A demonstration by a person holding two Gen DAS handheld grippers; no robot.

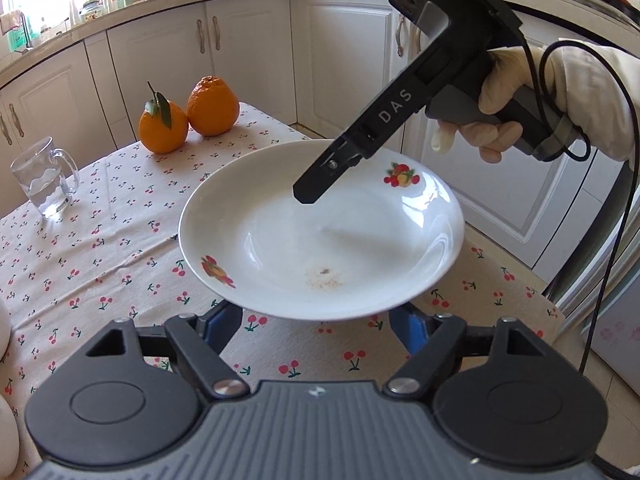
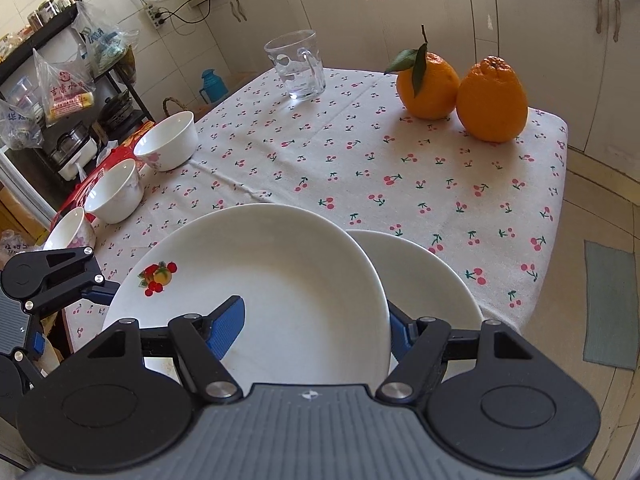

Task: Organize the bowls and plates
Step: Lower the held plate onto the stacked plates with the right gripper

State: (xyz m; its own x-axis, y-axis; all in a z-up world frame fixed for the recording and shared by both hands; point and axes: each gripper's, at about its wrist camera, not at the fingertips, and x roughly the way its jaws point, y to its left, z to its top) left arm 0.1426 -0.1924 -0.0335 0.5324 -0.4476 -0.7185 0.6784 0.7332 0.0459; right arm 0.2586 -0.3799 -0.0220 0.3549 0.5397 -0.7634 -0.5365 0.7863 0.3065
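Note:
A white plate with fruit prints hangs tilted above the cherry tablecloth. My right gripper grips its rim; in the right wrist view the plate sits between the blue pads, one pad over the inside, one behind the rim. A second white plate lies on the cloth just right of it. My left gripper is open, its blue pads low beside the plate's near edge, apart from it. Three white bowls stand in a row along the table's left edge.
Two oranges stand at the far right of the table and a glass mug at the far edge. White cabinets surround the table. A cluttered black rack stands left of it.

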